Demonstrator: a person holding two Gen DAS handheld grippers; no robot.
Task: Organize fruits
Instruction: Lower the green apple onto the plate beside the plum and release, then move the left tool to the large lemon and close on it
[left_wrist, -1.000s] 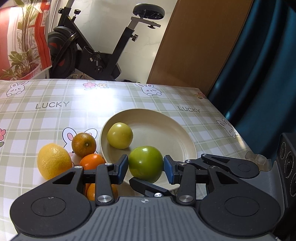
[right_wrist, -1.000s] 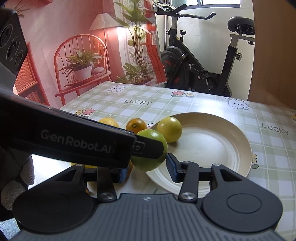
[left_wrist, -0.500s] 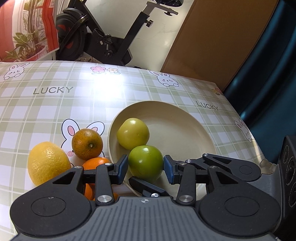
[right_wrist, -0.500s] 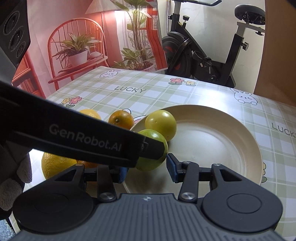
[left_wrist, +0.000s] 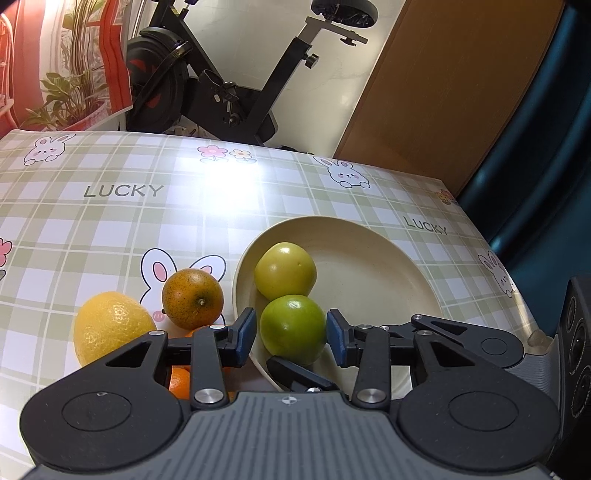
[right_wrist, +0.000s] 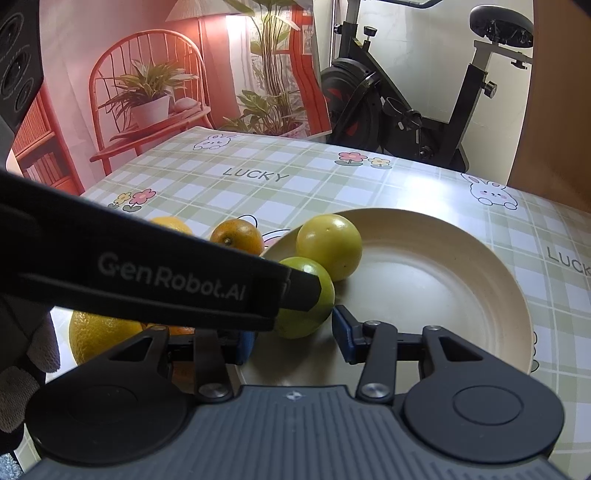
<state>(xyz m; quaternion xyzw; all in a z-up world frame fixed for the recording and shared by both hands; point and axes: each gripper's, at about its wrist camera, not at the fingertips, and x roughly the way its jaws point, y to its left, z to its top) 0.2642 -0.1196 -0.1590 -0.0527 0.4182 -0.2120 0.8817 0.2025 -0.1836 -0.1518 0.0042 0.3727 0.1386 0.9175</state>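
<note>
The left gripper (left_wrist: 290, 338) pinches the green fruit (left_wrist: 293, 329) squarely between its pads, low over the plate's (left_wrist: 388, 266) near edge. The right gripper (right_wrist: 293, 334), jaws apart and empty, sits just right of it.

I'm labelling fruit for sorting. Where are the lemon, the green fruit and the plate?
lemon (left_wrist: 110, 325), left wrist view, its top skin.
green fruit (left_wrist: 293, 325), left wrist view, its front face.
plate (right_wrist: 424, 266), right wrist view, its bare inner floor.
</note>
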